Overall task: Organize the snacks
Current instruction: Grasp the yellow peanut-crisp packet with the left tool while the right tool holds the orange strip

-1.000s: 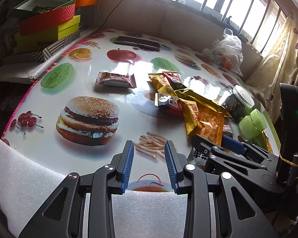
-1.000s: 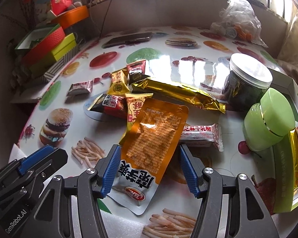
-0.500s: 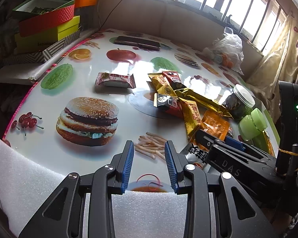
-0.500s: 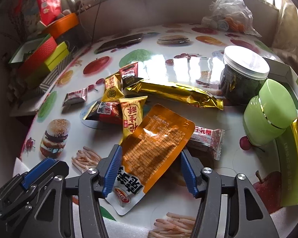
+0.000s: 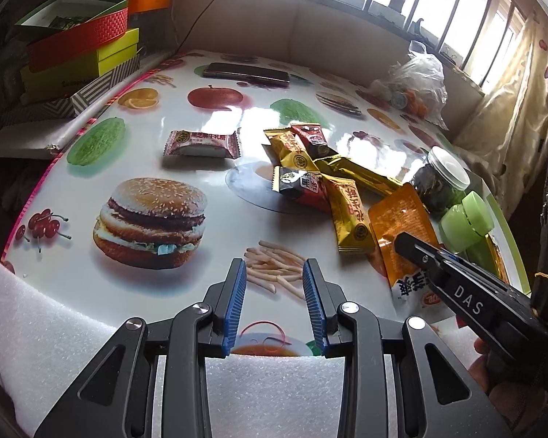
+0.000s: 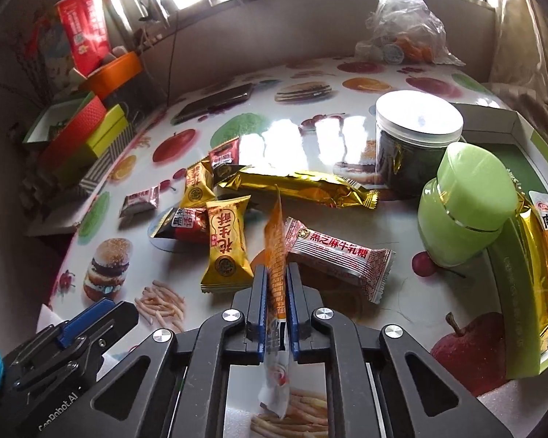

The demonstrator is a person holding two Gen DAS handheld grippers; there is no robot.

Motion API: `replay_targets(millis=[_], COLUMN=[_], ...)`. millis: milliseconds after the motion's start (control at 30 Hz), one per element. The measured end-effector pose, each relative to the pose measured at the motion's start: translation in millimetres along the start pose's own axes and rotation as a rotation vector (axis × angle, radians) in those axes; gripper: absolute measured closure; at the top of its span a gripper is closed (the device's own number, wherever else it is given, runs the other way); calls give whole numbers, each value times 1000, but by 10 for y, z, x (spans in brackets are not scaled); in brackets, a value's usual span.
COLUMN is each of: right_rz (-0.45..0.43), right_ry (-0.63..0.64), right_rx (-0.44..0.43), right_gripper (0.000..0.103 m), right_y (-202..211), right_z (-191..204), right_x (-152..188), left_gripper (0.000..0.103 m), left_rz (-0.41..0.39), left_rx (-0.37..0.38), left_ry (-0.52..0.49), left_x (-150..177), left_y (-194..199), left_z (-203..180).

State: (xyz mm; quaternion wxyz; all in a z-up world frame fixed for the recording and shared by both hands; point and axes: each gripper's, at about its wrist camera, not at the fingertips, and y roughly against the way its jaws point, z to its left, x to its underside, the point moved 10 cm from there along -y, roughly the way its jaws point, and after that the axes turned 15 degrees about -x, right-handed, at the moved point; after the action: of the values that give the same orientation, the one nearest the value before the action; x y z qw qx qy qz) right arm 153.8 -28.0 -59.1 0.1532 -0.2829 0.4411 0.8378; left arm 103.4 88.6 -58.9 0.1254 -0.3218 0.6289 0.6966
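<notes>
On the food-print worktop (image 6: 402,306), beside the green jar (image 6: 467,204), the right tool (image 6: 274,284) has just clamped the orange pouch (image 6: 276,241) edge-on, ready for sorting, while the left tool (image 5: 274,292) hangs unclenched, holding nothing.

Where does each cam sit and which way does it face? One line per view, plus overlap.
Left wrist: on the left gripper, angled down over the table; jaws apart, empty; right gripper at right.
Right wrist: on the right gripper, angled down at the snack pile; jaws just closed on the orange packet; left gripper at lower left.
Shared: orange packet, dark jar, green jar.
</notes>
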Motion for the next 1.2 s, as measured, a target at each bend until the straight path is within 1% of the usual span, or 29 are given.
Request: replay_targets(millis=[100,200,400,533,600,700,867,1200], right_rz=[-3,-24,-57,-67,-71,-76,-89,-87], right_ry=[-17,-17,-10,-36,-42,-41,-41,-51], right_rx=[-16,-22,-25,-21,-24,-28,-24,-30], right_gripper=[94,94,94,94,94,94,94,94], right_y=[38,118,307,395,437,479,542,550], right_z=[-42,-65,-134,-229,-256,-262,-287,-310], right_x=[12,-13,-67,-60,-55,-50,-60,-38], left_gripper=[70,70,70,70,70,70,70,70], left_rz=[2,15,19,18,25,48,54,66], left_rx=[6,29,82,88,105,96,93,43], left_ry=[-17,-33,-53,-78,-86,-87,-93,-120], left_x=[-14,-31,-177,-260,-283,-307,-344,-333], left_y=[-15,-42,-78,-123,-157,-255,-330,-471], left_z=[-68,-160,-394,-550,-629,-703,-805,-896])
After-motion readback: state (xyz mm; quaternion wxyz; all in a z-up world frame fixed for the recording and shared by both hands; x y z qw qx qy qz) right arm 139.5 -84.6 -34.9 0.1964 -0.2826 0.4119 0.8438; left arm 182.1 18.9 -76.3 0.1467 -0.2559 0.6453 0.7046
